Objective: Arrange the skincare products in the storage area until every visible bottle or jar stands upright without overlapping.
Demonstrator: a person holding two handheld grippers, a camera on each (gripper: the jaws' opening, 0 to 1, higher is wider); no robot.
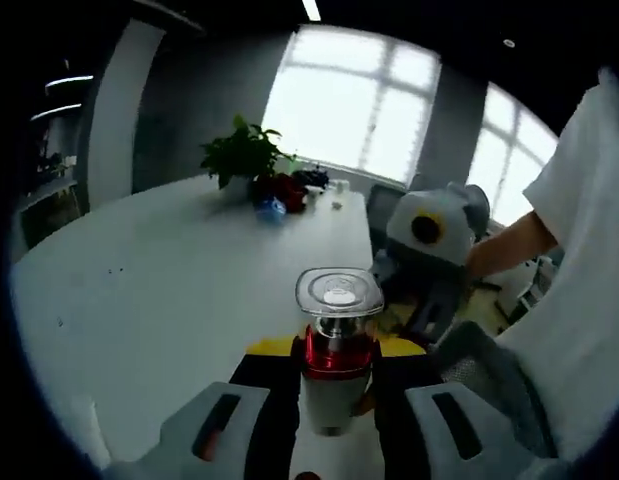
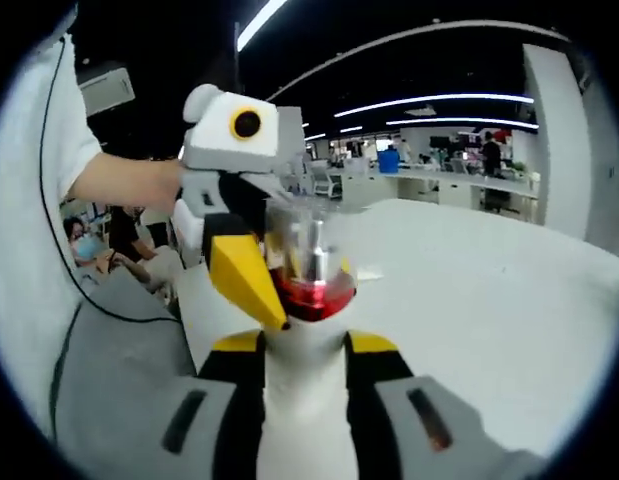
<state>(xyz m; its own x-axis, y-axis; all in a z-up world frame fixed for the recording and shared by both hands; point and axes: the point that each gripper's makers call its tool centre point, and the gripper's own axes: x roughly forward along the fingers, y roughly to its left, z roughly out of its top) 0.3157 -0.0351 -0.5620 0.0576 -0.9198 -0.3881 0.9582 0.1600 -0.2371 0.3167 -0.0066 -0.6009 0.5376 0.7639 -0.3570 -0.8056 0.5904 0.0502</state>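
bottle (image 1: 337,345): white body, red band under a clear, squarish cap with a round top
pose: upright, lifted above the white table
position: between the yellow-tipped jaws in the left gripper view; in the right gripper view (image 2: 307,330) its white body stands between the jaws, with another yellow jaw against its red band

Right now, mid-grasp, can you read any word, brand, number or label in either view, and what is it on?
No legible text in either view.
Bottle, white body, red band, clear cap: no readable print on the faces that show.
Left hand-held gripper and right hand-held gripper: no markings readable.
Small items by the plant on the white table: too small and blurred to read.
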